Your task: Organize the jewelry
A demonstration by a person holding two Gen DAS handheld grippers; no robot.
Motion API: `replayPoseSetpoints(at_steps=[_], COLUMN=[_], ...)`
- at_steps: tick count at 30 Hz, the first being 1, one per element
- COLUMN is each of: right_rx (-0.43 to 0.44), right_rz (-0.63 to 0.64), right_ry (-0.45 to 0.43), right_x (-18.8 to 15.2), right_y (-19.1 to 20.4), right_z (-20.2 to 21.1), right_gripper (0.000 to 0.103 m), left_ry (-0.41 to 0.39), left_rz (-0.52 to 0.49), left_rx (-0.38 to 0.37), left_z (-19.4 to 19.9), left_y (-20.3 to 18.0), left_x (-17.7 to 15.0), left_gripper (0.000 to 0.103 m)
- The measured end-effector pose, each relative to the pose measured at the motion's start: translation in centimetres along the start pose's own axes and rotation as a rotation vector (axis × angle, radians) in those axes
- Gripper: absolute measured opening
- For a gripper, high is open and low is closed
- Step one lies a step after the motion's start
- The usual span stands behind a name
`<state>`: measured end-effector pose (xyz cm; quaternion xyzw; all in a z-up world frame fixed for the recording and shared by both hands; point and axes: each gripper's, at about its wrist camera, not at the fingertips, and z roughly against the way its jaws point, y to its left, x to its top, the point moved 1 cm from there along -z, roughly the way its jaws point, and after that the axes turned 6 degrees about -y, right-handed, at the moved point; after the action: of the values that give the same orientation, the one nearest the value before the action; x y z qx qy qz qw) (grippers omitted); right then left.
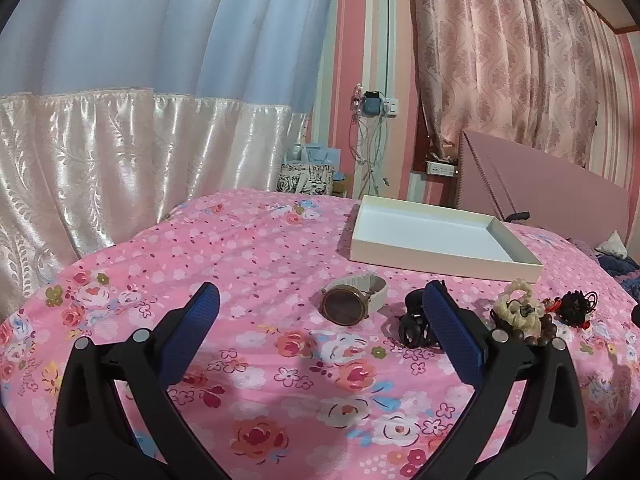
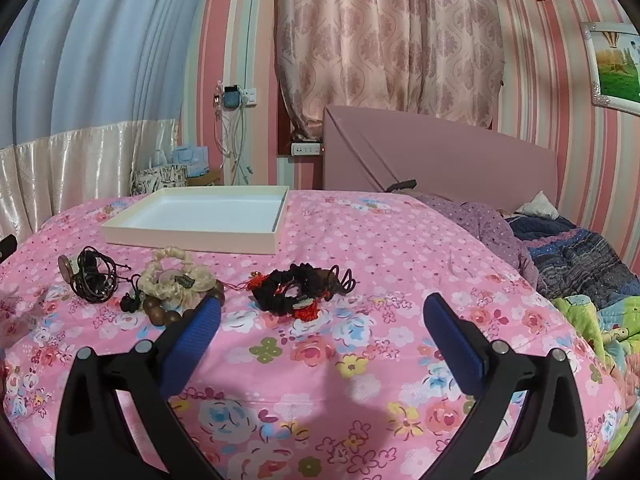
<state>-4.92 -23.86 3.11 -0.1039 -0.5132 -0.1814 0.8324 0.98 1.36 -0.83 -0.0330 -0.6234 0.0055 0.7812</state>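
My L gripper (image 1: 320, 312) & R gripper (image 2: 322, 314): jaws wide apart, empty. Watch (image 1: 352, 298) on bed just ahead of L; rigid case, slick glass, so I'd pinch the soft strap. Empty tray (image 1: 436, 258) beyond.

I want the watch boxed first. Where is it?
In the left wrist view, the watch lies on the bedspread, left of the black hair claw, before the white tray.

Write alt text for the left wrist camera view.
The open left gripper hovers over a pink floral bedspread, facing a white-strapped watch. A black hair claw and bead bracelets lie to its right, an empty white tray behind.
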Motion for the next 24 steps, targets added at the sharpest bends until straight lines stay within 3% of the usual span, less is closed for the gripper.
replayPoseSetpoints(at_steps=[15,24], right_rx=[-0.005,0.015], right_rz=[0.016,0.017], right_ry=[-0.002,0.039], right_x=[-0.05,-0.12], right_y=[0.48,0.66], right_z=[0.02,-0.60], right_gripper=[0.101,0.101], left_ry=[0.010,0.015], left_rz=[-0.013,-0.016], left_rx=[-0.017,-0.018], left_z=[-0.05,0.09], left_y=[-0.39,-0.19], left_x=[-0.19,-0.03], left_gripper=[0.100,0.100])
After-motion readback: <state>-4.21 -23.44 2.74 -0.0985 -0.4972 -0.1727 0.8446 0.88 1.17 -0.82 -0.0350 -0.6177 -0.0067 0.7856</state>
